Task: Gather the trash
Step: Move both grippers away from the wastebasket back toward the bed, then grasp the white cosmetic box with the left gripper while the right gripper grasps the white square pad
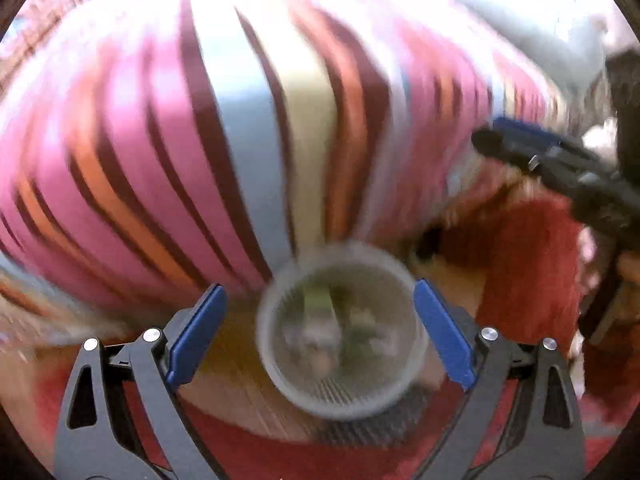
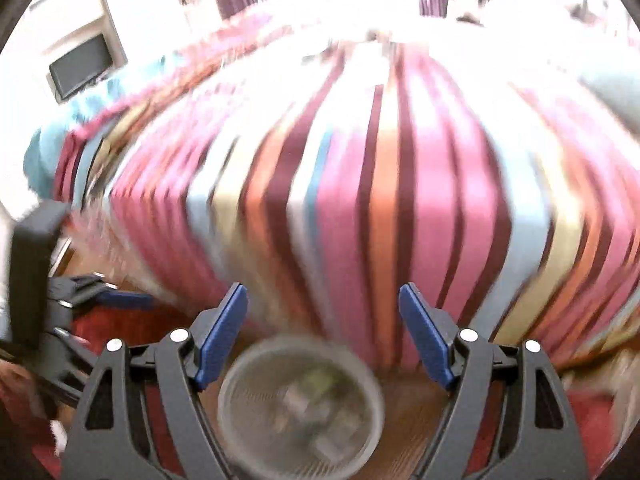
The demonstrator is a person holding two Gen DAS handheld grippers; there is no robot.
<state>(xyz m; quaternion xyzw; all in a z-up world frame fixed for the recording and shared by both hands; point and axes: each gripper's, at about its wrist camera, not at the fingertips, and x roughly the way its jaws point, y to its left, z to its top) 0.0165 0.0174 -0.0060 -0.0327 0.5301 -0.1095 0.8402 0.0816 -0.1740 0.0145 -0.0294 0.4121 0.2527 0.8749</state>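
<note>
Below both grippers sits a round mesh trash bin (image 1: 340, 328), the landmark for everything else; both views are heavily motion-blurred. Left gripper (image 1: 320, 332) hangs above the bin with its jaws spread wide, blue pads (image 1: 196, 334) clear of the rim on either side, nothing pinched. Right gripper (image 2: 322, 336) also hangs over the bin (image 2: 300, 404), jaws apart, pads not touching it, nothing between them. Inside the bin lie bits of trash (image 1: 320, 308), a pale green piece and some whitish scraps, too smeared to identify further. Bin stands on a wooden floor (image 1: 232, 380), with a red rug (image 1: 528, 264) just beside it on the right and in front. Directly behind the bin rises a striped bedcover (image 1: 224, 140) in pink, maroon, orange, cream and pale blue, draped down to the floor. In the left view the right gripper shows up and to the right of the bin; in the right view the left one shows at the bin's left. Far behind the bin, upper left in the right view, is a dark screen (image 2: 80, 66).
</note>
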